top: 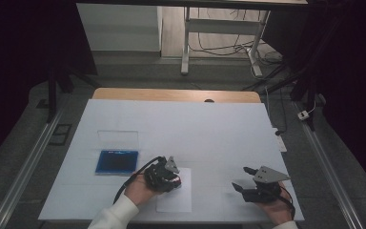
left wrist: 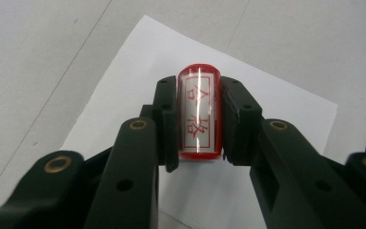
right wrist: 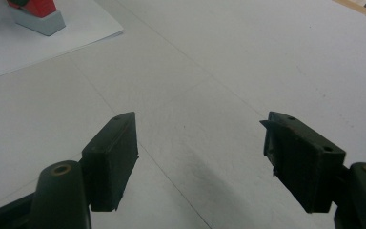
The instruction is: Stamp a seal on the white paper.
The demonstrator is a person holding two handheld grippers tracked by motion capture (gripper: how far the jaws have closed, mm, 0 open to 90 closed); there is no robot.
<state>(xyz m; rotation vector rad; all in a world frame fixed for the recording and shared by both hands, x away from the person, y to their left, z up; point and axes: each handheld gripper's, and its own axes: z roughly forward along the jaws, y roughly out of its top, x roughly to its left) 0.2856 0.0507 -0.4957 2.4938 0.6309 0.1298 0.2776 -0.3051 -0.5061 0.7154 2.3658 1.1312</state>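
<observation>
A red stamp [left wrist: 198, 119] with a white label of red characters stands upright between the jaws of my left gripper [left wrist: 200, 93], which is shut on it. It is over a white sheet of paper [left wrist: 276, 95]. In the right gripper view the stamp's red body and grey foot [right wrist: 37, 16] appear to rest on that sheet [right wrist: 52, 45]. In the high view my left gripper [top: 174, 179] is at the sheet's [top: 174, 200] upper left corner. My right gripper [top: 242, 178] is open to the right of the sheet, with bare table between its fingers [right wrist: 112, 157].
A blue ink pad [top: 116, 161] lies left of my left hand, its clear lid [top: 117, 138] folded open behind it. A white covering [top: 209, 129] spreads over the table, with the wooden far edge [top: 171, 94] beyond. Cables and table legs are on the floor behind.
</observation>
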